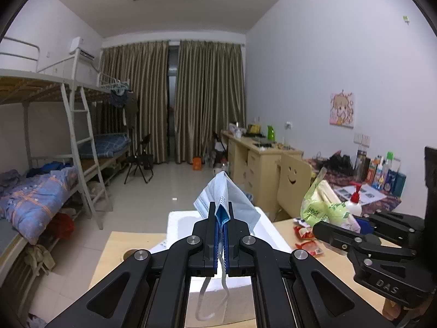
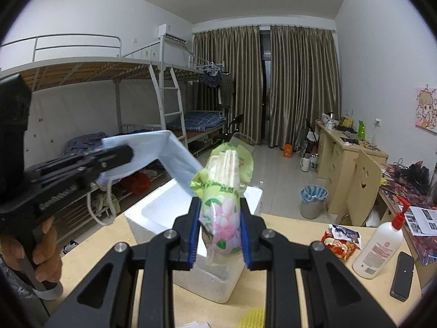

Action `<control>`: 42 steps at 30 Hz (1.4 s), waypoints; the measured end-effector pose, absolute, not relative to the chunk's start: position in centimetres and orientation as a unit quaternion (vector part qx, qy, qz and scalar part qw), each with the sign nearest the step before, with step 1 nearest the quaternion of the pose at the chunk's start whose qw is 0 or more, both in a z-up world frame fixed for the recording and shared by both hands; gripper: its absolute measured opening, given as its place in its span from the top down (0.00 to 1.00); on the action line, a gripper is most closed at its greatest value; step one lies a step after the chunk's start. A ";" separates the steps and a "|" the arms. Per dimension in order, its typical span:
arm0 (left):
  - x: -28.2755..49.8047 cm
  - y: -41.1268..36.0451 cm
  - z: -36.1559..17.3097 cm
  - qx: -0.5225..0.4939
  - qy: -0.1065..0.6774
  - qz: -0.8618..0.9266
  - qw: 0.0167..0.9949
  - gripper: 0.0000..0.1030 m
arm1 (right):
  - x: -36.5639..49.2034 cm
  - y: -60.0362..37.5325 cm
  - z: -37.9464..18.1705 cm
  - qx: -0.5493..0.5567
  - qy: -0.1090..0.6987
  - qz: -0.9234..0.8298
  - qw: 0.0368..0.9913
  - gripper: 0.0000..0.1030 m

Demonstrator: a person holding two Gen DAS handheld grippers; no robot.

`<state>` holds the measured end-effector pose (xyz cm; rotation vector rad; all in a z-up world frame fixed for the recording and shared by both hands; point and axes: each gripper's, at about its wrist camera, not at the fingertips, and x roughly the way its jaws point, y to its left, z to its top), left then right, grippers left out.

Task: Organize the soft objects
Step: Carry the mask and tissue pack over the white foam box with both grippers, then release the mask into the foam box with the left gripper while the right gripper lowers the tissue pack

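My left tool [image 1: 221, 218] is clenched on a folded blue face mask [image 1: 226, 199], its ear loops dangling below the jaws; my right tool [image 2: 220, 235] is grasping a green tissue pack [image 2: 226, 188] by its lower end, the top standing free above the pads. Both loads hang above the open white foam box [image 2: 161, 213] on the table [image 2: 295, 235], which I judge to be where the soft things go. The risks as I see them: the two tools are close, so a careless swing could knock one load against the other; the pack's slick wrapper may slide out of a partial grip; the limp mask could drape over the box rim, or a loop could snag on a finger at release; the lotion bottle [image 2: 379, 243] and snack packets [image 2: 341, 242] lie near my right side.
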<state>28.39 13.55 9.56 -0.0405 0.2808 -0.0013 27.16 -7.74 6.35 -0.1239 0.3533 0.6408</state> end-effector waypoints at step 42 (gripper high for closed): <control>32.0 16.2 5.5 -0.058 0.192 0.048 0.979 0.04 | 29.2 -5.9 5.8 -0.069 0.195 0.293 0.934 0.71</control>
